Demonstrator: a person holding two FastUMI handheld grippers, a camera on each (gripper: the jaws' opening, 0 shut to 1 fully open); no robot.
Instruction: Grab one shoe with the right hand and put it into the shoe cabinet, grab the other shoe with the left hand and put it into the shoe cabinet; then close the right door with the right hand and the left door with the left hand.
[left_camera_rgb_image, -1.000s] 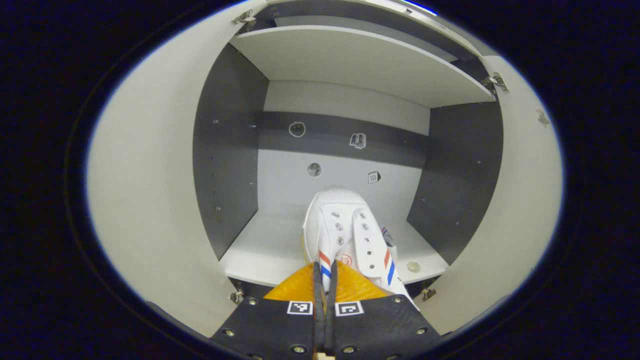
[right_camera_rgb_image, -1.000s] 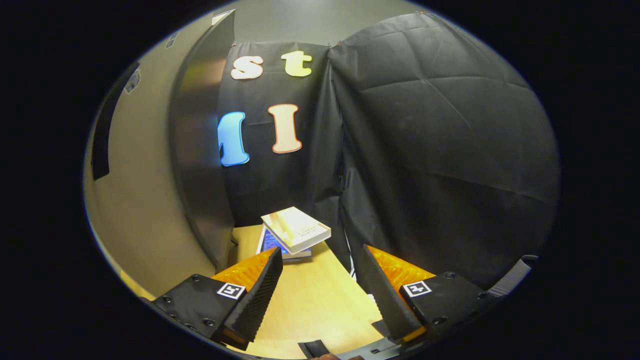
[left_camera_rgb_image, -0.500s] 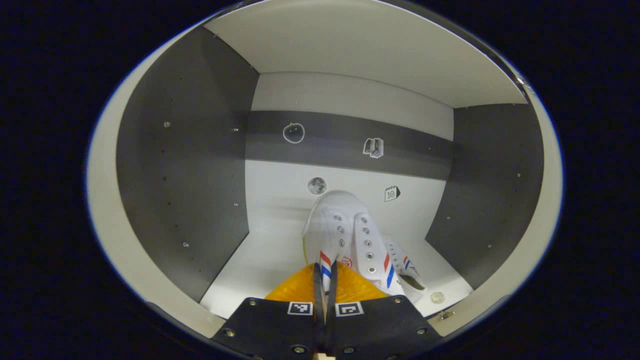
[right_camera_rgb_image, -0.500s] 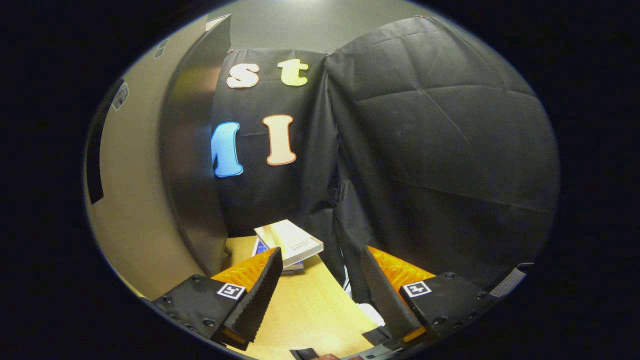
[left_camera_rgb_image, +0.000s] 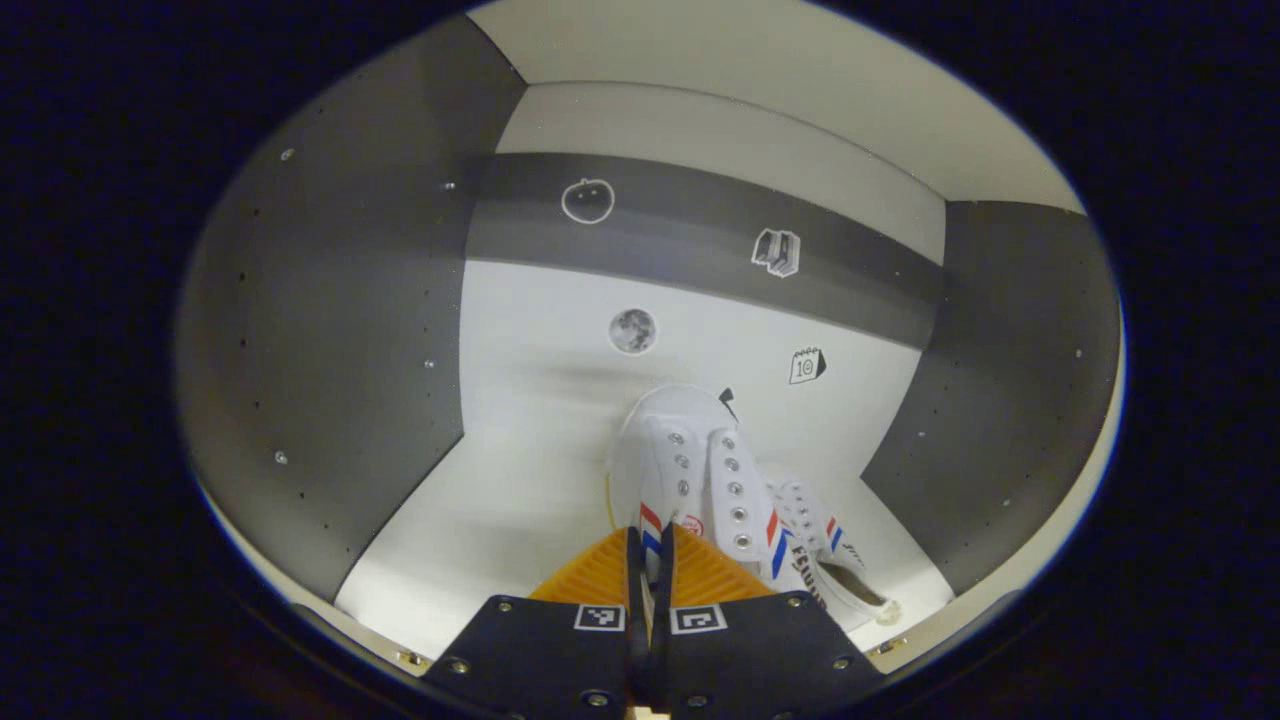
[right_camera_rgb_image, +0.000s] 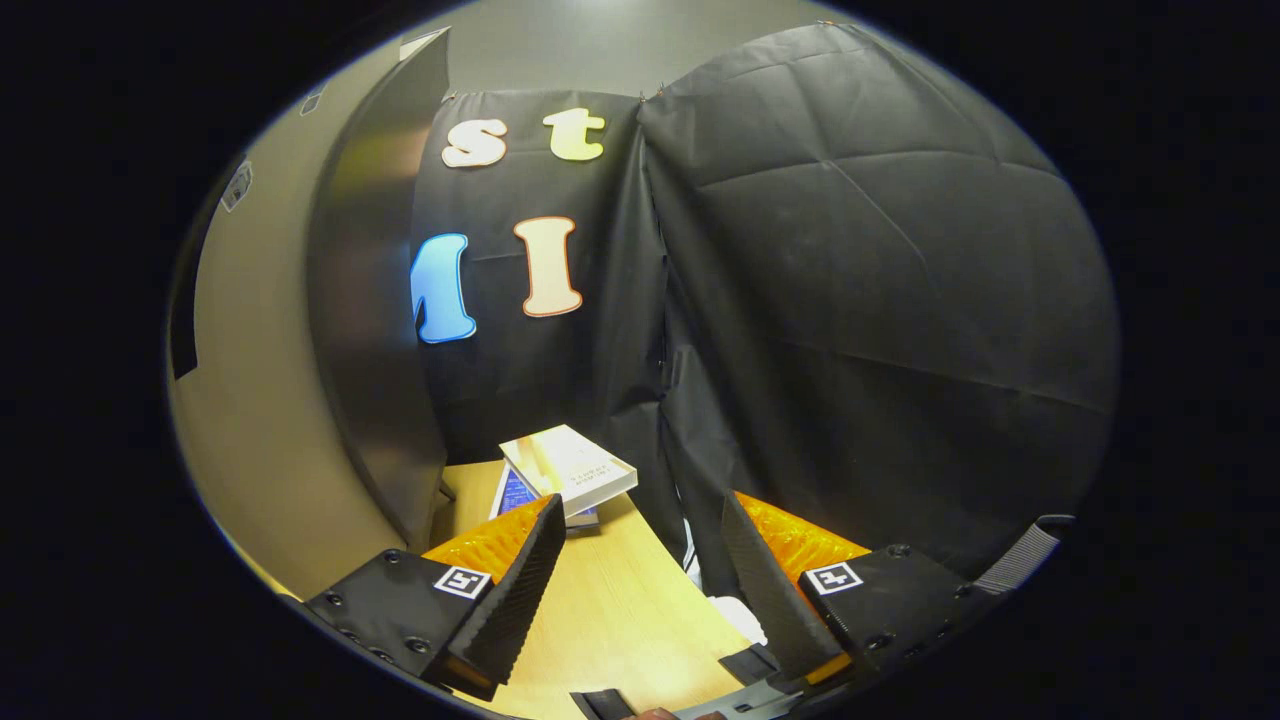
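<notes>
Shoe (left_camera_rgb_image: 690, 470): light, soft canvas; my left claw (left_camera_rgb_image: 650, 590) pinches its heel collar, right claw (right_camera_rgb_image: 635, 590) wide, empty.

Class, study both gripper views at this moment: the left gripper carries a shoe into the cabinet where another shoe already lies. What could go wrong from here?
1. The held shoe sits close beside the second shoe; lowering it may knock or overlap that one.
2. The left gripper pinches only the shoe's thin rear edge, so it might slip or land tilted on the shelf.
</notes>
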